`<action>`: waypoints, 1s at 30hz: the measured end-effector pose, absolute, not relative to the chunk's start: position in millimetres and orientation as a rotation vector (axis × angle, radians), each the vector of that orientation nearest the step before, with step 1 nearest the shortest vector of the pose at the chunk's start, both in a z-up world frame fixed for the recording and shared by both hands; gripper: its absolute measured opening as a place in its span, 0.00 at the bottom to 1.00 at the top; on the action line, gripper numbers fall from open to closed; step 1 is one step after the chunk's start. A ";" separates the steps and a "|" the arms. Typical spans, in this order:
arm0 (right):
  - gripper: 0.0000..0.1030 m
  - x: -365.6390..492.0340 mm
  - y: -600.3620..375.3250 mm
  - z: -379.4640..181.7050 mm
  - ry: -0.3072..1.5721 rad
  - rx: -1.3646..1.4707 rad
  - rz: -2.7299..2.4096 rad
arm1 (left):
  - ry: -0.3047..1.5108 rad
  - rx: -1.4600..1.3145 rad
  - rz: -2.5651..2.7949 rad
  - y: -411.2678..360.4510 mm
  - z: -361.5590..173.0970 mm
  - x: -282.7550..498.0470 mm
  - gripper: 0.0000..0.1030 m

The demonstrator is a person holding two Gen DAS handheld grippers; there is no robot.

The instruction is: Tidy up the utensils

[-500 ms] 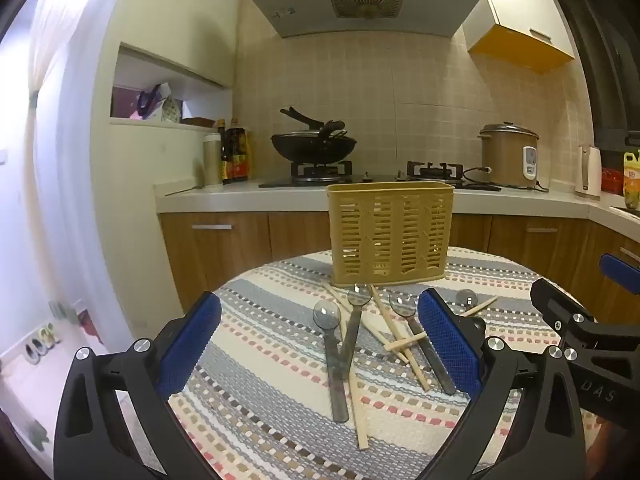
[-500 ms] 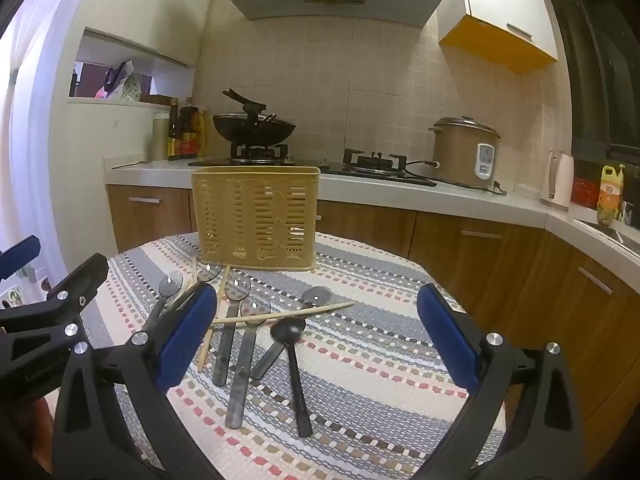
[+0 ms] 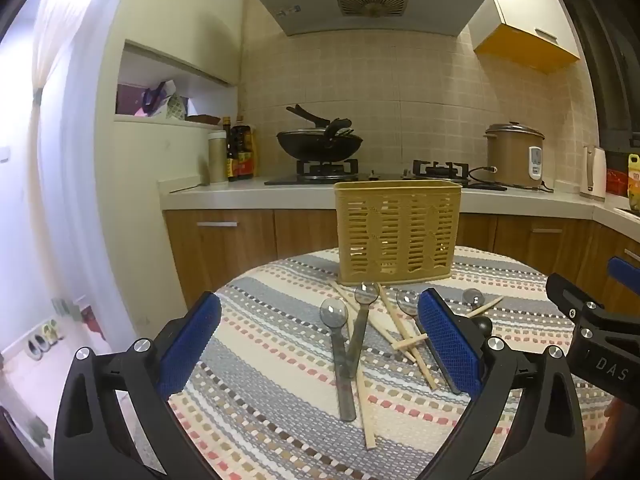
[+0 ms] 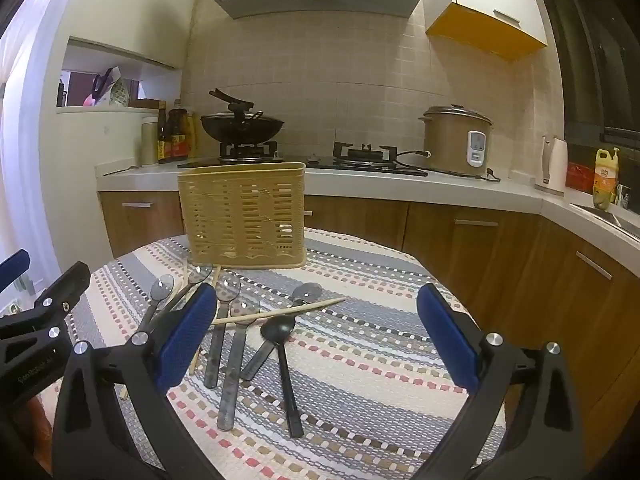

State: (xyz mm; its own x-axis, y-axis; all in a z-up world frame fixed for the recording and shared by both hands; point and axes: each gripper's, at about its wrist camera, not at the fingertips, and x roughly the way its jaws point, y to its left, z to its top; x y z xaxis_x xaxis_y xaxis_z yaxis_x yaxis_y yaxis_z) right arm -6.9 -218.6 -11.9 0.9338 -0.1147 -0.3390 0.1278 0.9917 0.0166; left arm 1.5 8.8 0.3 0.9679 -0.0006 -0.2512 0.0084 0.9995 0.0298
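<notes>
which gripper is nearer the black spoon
Right. The black spoon lies between the right gripper's open fingers; the left gripper sits off to its left, over the clear spoons.

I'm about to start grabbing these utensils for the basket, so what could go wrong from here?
1. The spoons and chopsticks lie crossed in one pile, so closing on one will likely drag or flick its neighbours.
2. One chopstick rests across several spoon bowls; lifting a spoon beneath it could roll it off the table.
3. The basket looks light and stands free; a utensil pushed against its wall might tip or shove it.
</notes>
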 end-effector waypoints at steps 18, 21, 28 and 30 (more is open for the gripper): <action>0.93 -20.8 -212.1 -7.8 0.259 0.012 -0.142 | 0.260 -0.040 -0.038 20.0 -4.7 5.0 0.93; 0.93 -20.9 -215.0 -6.9 0.260 0.026 -0.139 | 0.267 -0.054 -0.038 21.9 -6.0 7.3 0.93; 0.93 -22.0 -220.0 -6.8 0.258 0.055 -0.143 | 0.250 -0.042 -0.038 18.6 -5.3 2.9 0.93; 0.93 -23.0 -217.9 -6.6 0.252 0.044 -0.145 | 0.248 -0.047 -0.038 19.2 -5.5 2.7 0.93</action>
State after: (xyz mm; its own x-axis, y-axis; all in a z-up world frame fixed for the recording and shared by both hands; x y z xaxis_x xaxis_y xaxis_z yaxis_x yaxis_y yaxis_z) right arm -23.0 -217.9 -6.6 0.9579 -0.1377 -0.2520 0.1487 0.9886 0.0249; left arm 2.7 19.2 -5.5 0.9688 -0.0432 -0.2441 0.0315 0.9982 -0.0515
